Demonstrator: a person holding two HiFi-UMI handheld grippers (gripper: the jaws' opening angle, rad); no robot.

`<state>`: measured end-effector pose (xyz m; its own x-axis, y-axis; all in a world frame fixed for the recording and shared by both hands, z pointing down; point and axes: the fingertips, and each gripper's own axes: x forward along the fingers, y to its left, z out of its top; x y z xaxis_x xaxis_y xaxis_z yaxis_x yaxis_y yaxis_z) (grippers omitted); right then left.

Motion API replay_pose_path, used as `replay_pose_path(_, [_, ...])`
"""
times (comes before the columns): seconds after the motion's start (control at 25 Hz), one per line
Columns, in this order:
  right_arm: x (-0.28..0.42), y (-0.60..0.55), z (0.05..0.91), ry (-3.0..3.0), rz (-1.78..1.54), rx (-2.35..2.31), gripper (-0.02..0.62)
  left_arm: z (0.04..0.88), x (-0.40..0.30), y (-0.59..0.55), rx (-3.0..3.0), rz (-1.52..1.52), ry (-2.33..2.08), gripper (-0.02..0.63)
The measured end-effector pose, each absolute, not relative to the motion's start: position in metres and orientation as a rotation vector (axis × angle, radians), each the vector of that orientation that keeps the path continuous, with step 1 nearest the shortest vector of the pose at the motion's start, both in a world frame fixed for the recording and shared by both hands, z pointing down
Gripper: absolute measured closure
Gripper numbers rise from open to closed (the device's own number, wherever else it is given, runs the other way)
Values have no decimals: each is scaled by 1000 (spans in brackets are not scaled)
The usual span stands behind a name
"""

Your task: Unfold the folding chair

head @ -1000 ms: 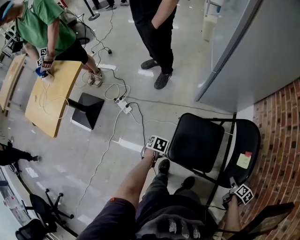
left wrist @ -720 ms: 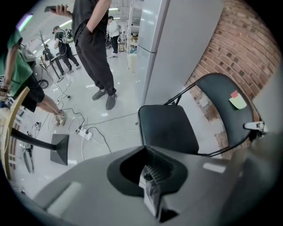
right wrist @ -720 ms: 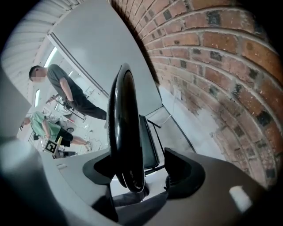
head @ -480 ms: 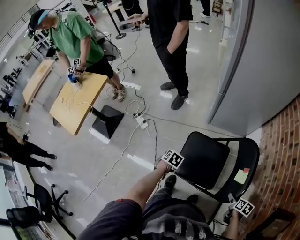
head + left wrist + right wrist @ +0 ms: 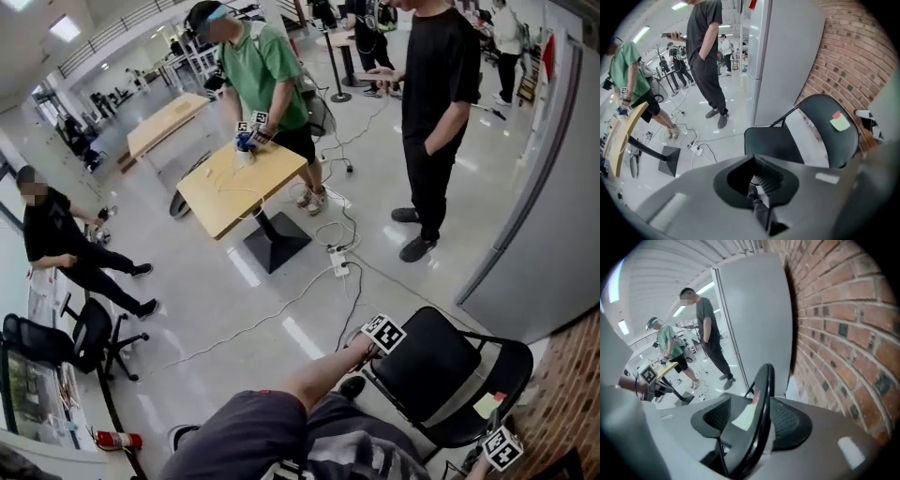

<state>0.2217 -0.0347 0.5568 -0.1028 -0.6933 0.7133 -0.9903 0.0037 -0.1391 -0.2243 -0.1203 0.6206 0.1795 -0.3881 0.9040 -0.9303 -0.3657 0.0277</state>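
A black folding chair stands open by the brick wall, with its seat [image 5: 431, 370] flat and a yellow sticky note [image 5: 840, 122] on its backrest [image 5: 502, 389]. My left gripper [image 5: 378, 349] hovers at the seat's front left corner. In the left gripper view its jaws [image 5: 754, 187] are shut with nothing in them, above the seat [image 5: 773, 145]. My right gripper [image 5: 495, 433] is at the top of the backrest. Its jaws [image 5: 754, 417] have just been closing. The backrest rim [image 5: 764, 390] stands edge-on between them, and I see gaps at the pads [image 5: 790, 420].
A grey partition [image 5: 553, 206] and brick wall [image 5: 577, 366] close off the right. A person in black [image 5: 436, 112] stands beyond the chair. Cables and a power strip [image 5: 337, 262] cross the floor. A wooden table [image 5: 239, 187] with a person in green stands farther off. An office chair [image 5: 84, 337] is at left.
The head view has tilted up, so the chair sits lower right and more of the room shows. Both grippers have risen. The right one has turned at the backrest.
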Motion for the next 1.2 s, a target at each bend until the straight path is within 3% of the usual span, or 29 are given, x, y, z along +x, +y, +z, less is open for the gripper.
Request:
replay_pose_path(0.08, [203, -46, 532, -1947, 812, 1696, 391, 609, -222, -111, 1852, 1122, -1251, 604])
replay_pose_path(0.2, [160, -70, 504, -2163, 774, 1566, 574, 589, -217, -101, 1861, 1094, -1290, 604])
replay_pose_path(0.24, [141, -77, 501, -2219, 784, 1492, 594, 584, -218, -95, 1856, 1088, -1306, 604])
replay_pose_path(0.48, [43, -65, 511, -2397, 816, 1018, 594, 586, -229, -34, 1739, 1041, -1359, 604])
replay_pose_path(1.0, [-11, -28, 561, -2296, 721, 760, 594, 613, -288, -9, 1614, 1196, -1543, 604])
replay_pose_path(1.2, [-15, -22, 559, -2176, 791, 808, 594, 628, -232, -20, 1694, 889, -1205, 604])
